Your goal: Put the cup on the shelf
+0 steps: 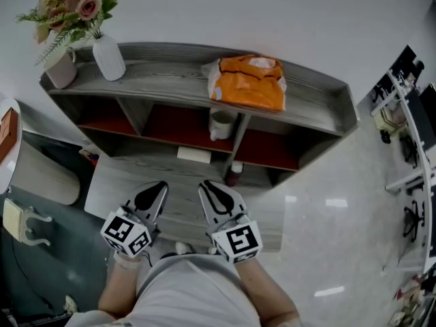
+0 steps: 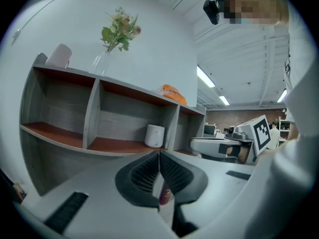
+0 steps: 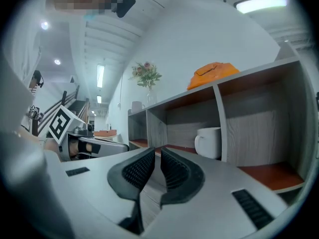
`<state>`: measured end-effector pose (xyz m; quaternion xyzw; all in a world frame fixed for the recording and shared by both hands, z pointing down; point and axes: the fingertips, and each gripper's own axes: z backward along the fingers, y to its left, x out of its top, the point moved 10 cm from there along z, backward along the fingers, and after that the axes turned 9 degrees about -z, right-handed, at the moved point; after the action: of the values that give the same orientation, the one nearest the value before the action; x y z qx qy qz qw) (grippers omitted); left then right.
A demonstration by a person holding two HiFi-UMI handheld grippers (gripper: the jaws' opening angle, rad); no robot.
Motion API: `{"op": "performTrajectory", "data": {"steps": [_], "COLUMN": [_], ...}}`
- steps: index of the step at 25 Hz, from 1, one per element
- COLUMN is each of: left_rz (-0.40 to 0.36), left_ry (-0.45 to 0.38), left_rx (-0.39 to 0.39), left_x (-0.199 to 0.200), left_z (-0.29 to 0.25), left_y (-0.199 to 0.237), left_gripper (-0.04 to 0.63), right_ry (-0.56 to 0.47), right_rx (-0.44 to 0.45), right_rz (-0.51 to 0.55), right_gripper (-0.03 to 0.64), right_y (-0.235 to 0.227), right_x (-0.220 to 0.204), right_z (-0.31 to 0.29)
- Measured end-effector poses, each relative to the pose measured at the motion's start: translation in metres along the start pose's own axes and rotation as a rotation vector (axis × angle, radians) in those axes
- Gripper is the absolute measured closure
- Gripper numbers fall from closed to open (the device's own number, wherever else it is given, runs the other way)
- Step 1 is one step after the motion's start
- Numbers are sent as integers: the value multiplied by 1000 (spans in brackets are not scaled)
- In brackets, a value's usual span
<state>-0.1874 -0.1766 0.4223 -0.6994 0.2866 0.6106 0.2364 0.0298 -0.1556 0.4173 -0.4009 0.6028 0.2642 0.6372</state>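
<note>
The white cup (image 1: 221, 123) stands in the middle compartment of the grey shelf (image 1: 170, 80), on its red-brown board beside a divider. It also shows as the cup (image 2: 155, 136) and the cup (image 3: 209, 142) in the two gripper views, well ahead of the jaws. My left gripper (image 1: 161, 185) is held low in front of the shelf, its jaws pressed together on nothing, as the left gripper (image 2: 159, 153) shows. Beside it, my right gripper (image 1: 204, 184) is drawn in to a thin slit with nothing between the jaws, as the right gripper (image 3: 157, 151) shows.
An orange bag (image 1: 248, 82) lies on the shelf top, with a white vase of flowers (image 1: 107, 56) and a white pot (image 1: 61, 70) at its left end. A low grey table (image 1: 122, 179) before the shelf carries a small dark bottle (image 1: 235, 174) and a white slab (image 1: 194, 154).
</note>
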Motion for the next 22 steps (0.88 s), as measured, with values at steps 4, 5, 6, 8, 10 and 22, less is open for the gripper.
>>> {"op": "performTrajectory", "data": {"steps": [4, 5, 6, 8, 10, 22], "left_rz": [1, -2, -2, 2, 2, 9], "left_ry": [-3, -2, -2, -1, -1, 4], "left_rx": [-15, -20, -25, -33, -40, -58], "left_x": [-1, -1, -1, -2, -3, -5], "left_z": [-4, -5, -6, -7, -9, -10], "left_y": [-2, -3, -3, -4, -3, -2], "left_gripper": [578, 578, 578, 578, 578, 578], "right_ry": [-5, -3, 1, 3, 0, 9], "right_rx": [6, 9, 11, 12, 8, -2], "right_rz": [0, 1, 2, 3, -2, -7], "right_gripper": [569, 569, 569, 569, 569, 569], "right_y": [4, 5, 5, 5, 4, 4], "right_x": [-3, -4, -5, -7, -9, -11], "right_z": [6, 6, 6, 6, 6, 1]}}
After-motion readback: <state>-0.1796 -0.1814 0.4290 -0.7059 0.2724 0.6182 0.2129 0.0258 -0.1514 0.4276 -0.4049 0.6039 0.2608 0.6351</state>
